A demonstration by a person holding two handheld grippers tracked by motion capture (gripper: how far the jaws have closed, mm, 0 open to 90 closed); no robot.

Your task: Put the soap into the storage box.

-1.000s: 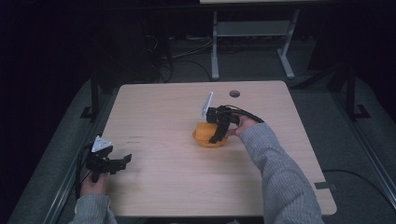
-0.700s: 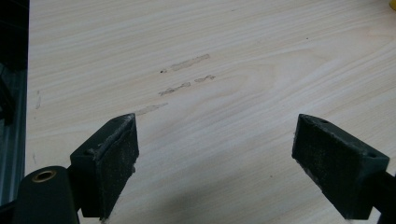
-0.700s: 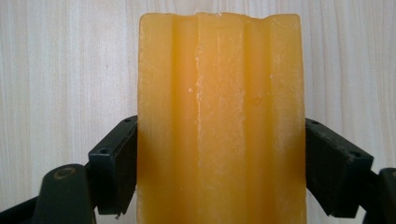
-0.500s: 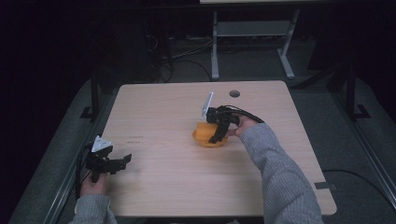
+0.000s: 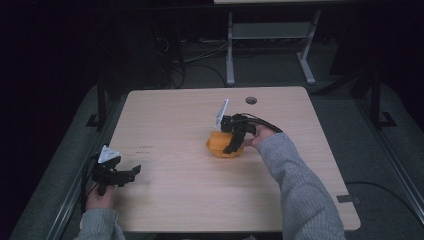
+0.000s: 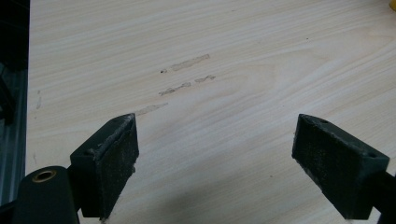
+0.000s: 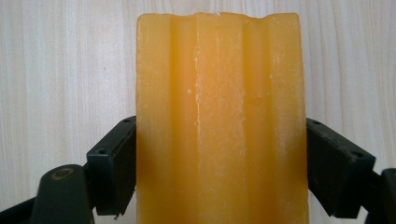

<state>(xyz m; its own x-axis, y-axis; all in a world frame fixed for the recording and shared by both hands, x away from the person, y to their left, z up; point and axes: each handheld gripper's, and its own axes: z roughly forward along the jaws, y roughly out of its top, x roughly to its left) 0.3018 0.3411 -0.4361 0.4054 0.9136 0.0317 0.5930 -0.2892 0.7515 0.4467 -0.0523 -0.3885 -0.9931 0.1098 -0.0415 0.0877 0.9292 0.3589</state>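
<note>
Orange block [image 7: 219, 121] sits clamped between the right gripper's [image 5: 234, 141] 2 jaws, its long axis running toward 12 o'clock from them. Left gripper [image 5: 120, 175] idles wide open and empty at the table's [image 5: 190, 200] 8 o'clock edge.

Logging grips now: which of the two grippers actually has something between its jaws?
The right gripper: its jaws press both sides of the orange block. The left gripper stands open over bare table.

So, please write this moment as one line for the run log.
right tongs: shut on orange block | left tongs: open, nothing between, near table left edge | block: mid-table
</note>
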